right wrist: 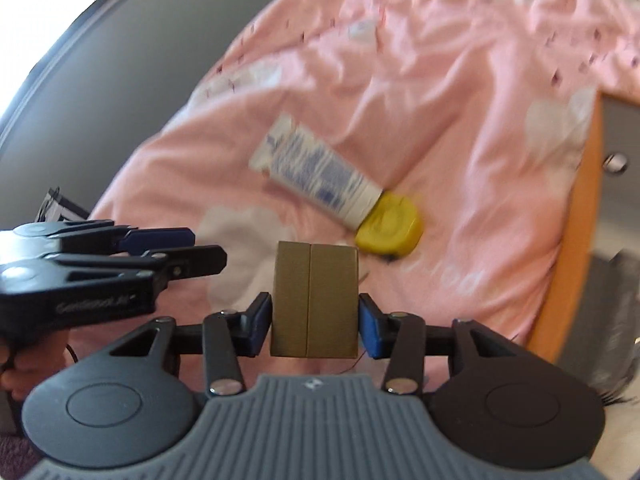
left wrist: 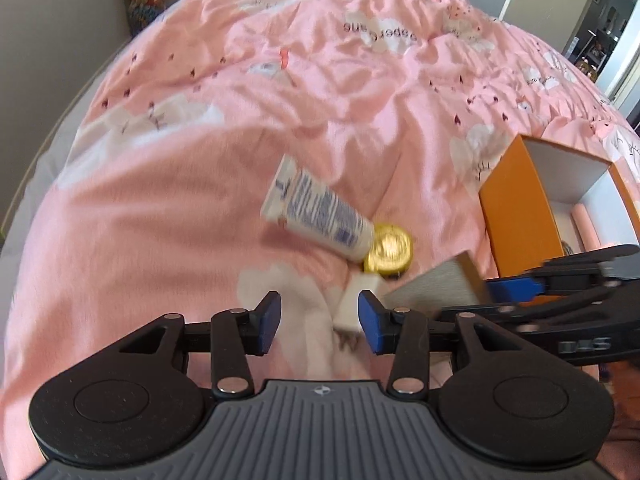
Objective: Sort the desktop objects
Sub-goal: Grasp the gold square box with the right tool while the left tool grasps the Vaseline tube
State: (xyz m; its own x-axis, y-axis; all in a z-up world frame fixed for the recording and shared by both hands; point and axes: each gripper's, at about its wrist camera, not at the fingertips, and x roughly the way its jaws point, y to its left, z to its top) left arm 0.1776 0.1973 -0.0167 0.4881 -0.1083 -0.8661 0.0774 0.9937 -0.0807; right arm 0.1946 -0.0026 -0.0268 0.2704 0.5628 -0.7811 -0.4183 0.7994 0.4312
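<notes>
My right gripper (right wrist: 314, 320) is shut on a small gold-brown box (right wrist: 314, 300), held upright above the pink bedspread (right wrist: 460, 100). In the left wrist view the same box (left wrist: 436, 284) shows at the right gripper's (left wrist: 494, 292) tips. My left gripper (left wrist: 320, 322) is open; a small white block (left wrist: 352, 308) lies on the bedspread (left wrist: 200, 200) just below, close to its right pad and apart from the left one. Beyond lies a white tube with blue print (left wrist: 320, 216) and a gold cap (left wrist: 390, 254). The right wrist view also shows the tube (right wrist: 320, 176) and cap (right wrist: 390, 230).
An open orange box with a white inside (left wrist: 520, 216) stands on the bed at the right, with a pink roll (left wrist: 584, 228) in it. Its orange wall (right wrist: 576, 240) runs along the right edge. The left gripper (right wrist: 204, 250) pokes in from the left. Grey wall (right wrist: 140, 60) behind.
</notes>
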